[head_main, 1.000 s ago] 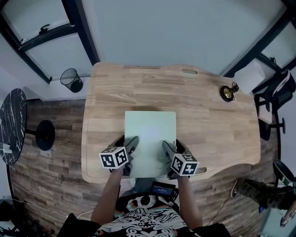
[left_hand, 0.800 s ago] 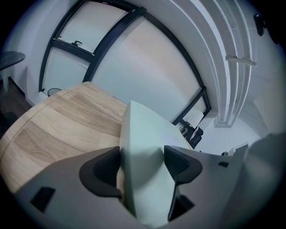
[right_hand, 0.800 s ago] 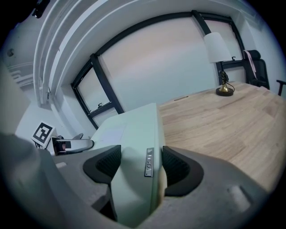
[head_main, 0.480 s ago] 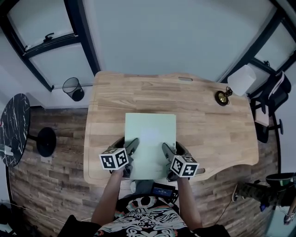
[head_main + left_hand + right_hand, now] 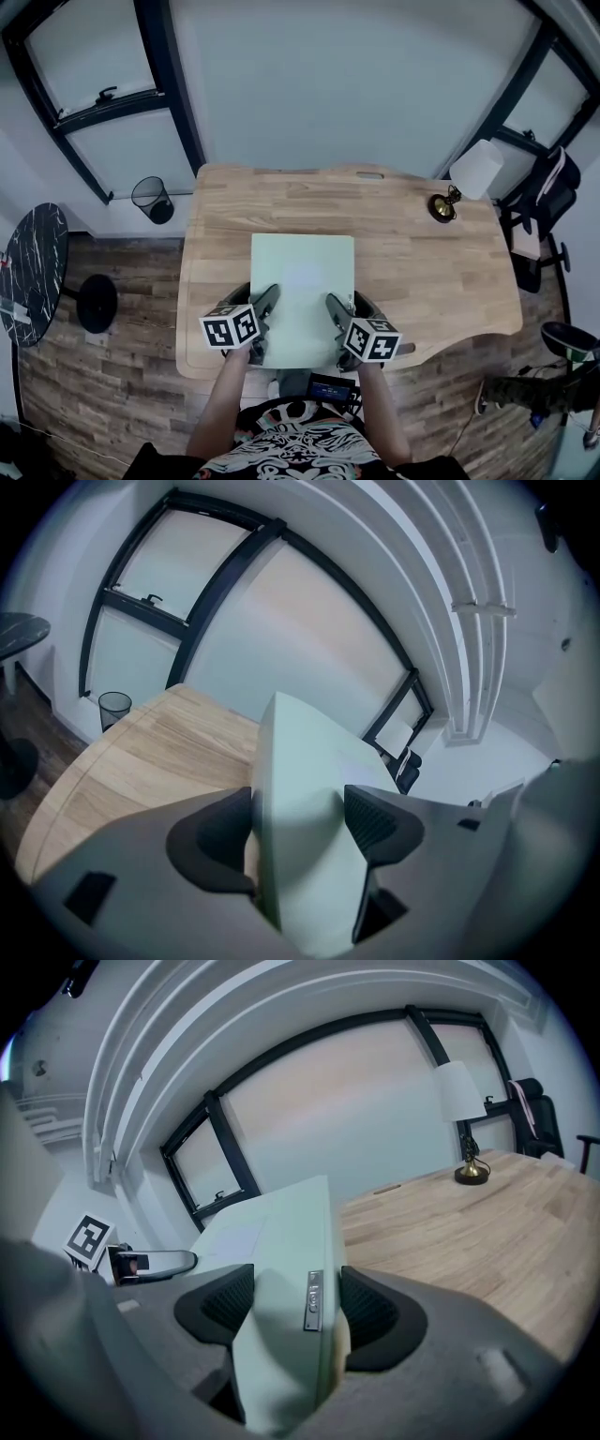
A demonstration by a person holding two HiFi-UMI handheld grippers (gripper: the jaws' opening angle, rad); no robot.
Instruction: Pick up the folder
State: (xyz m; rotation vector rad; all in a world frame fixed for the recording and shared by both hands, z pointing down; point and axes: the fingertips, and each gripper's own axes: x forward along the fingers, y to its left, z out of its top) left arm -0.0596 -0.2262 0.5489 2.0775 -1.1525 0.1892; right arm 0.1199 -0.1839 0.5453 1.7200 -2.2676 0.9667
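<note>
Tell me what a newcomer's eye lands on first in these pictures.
The pale green folder draws the eye first. It sits at the near edge of the wooden desk, with the left gripper and right gripper each shut on one of its near corners. Next comes the lamp with a white shade at the desk's far right corner.

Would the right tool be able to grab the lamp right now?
Probably not. The right tool is shut on the folder, and the lamp stands well away at the table's far right corner.
</note>
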